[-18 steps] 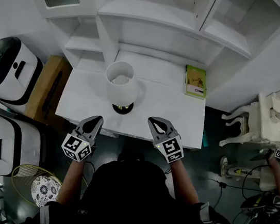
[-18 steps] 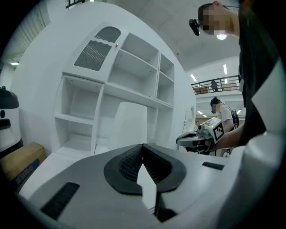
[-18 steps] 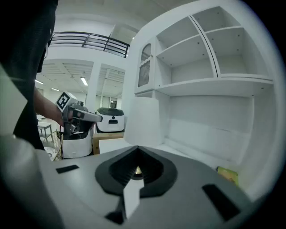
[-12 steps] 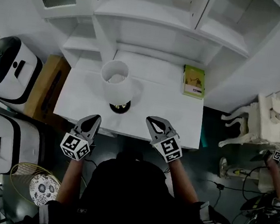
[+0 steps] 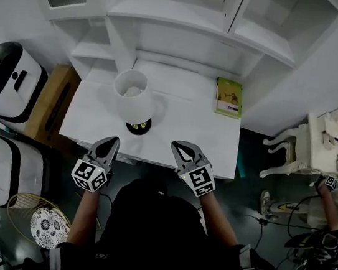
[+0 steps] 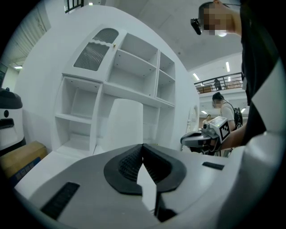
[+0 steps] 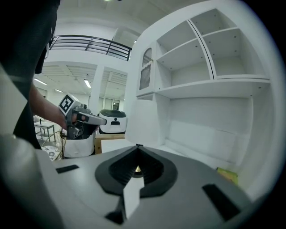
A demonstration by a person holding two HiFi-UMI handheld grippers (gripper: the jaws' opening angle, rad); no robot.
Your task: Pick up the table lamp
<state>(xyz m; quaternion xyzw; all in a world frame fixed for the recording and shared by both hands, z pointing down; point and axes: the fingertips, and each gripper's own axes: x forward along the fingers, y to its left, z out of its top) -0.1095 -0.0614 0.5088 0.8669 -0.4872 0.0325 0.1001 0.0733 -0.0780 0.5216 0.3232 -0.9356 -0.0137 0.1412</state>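
Observation:
The table lamp (image 5: 132,96) has a white drum shade and a dark round base with brass. It stands upright on the white desk (image 5: 182,133), left of the middle. My left gripper (image 5: 112,142) hovers at the desk's front edge, just short of the lamp's base, jaws shut and empty. My right gripper (image 5: 179,147) is to the right of it at the same edge, also shut and empty. The left gripper view shows the white lamp shade (image 6: 125,123) straight ahead. In the right gripper view the lamp shade (image 7: 144,127) stands ahead and the brass base shows past the jaw tips.
A green book (image 5: 229,97) lies at the desk's back right. White shelving (image 5: 172,31) rises behind the desk. Two white and black machines (image 5: 4,78) and a cardboard box (image 5: 54,104) stand at the left. A white chair (image 5: 306,142) and another person's arm (image 5: 329,199) are at the right.
The head view has drifted, so the desk and lamp sit slightly more left and higher in the picture. Both grippers stay shut at the desk's front edge.

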